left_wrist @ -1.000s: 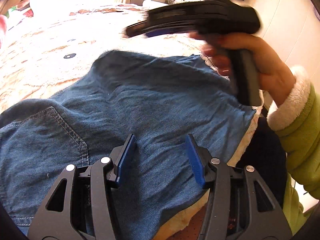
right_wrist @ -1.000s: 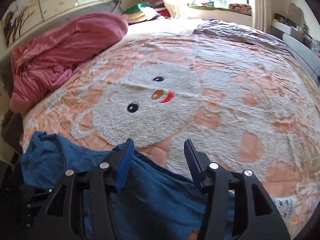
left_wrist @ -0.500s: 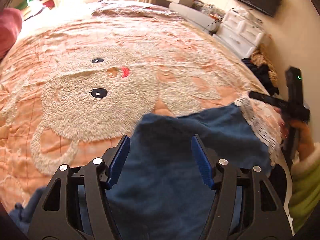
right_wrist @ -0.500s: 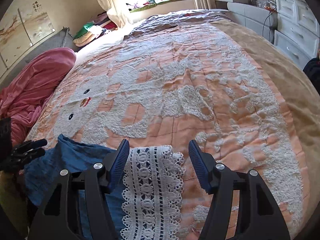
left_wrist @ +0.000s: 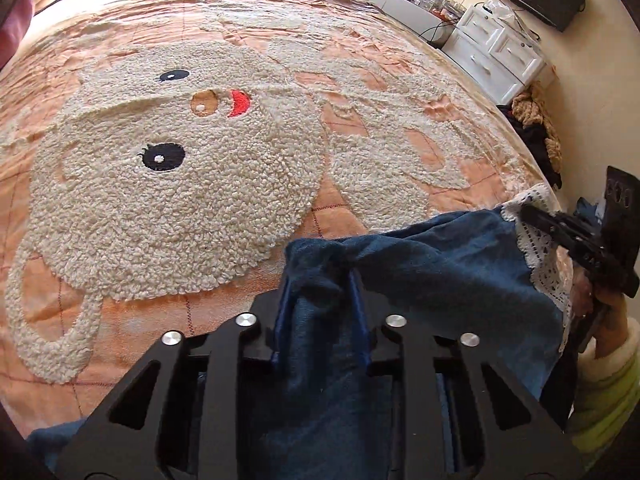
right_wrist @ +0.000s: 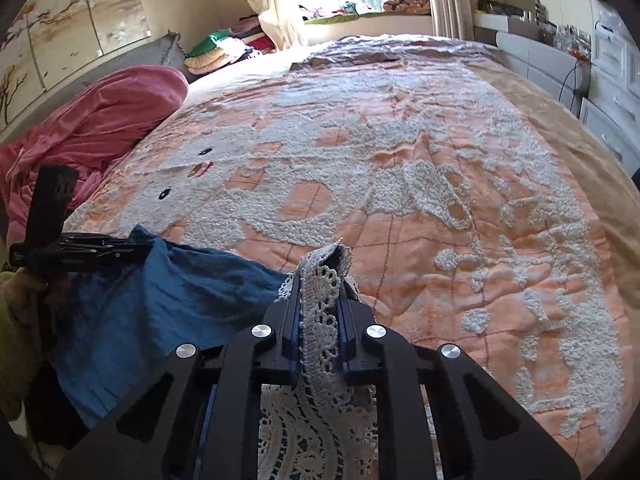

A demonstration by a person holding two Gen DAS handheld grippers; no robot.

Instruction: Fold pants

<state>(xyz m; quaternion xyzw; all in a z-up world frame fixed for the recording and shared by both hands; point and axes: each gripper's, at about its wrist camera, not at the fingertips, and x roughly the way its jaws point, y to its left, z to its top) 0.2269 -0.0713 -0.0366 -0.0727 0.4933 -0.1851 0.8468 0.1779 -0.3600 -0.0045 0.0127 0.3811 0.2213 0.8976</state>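
Observation:
The blue denim pants [left_wrist: 440,280] with a white lace hem [left_wrist: 548,276] hang at the near edge of the bed. My left gripper [left_wrist: 320,276] is shut on a bunched blue corner of the pants. My right gripper [right_wrist: 320,276] is shut on the lace hem [right_wrist: 324,304] of the pants. The blue cloth [right_wrist: 168,304] stretches between the two grippers. The right gripper shows at the right in the left wrist view [left_wrist: 532,216], and the left gripper at the left in the right wrist view [right_wrist: 144,252].
The bed carries an orange and white bear-pattern blanket [left_wrist: 180,184]. A pink quilt [right_wrist: 100,128] lies heaped at the bed's left side. White drawers [left_wrist: 496,60] and a pile of clothes [left_wrist: 536,128] stand beyond the bed's right edge.
Both grippers were open half a second ago. Now the left has shut on the blue cloth and the right on the lace hem, and the cloth is pulled up.

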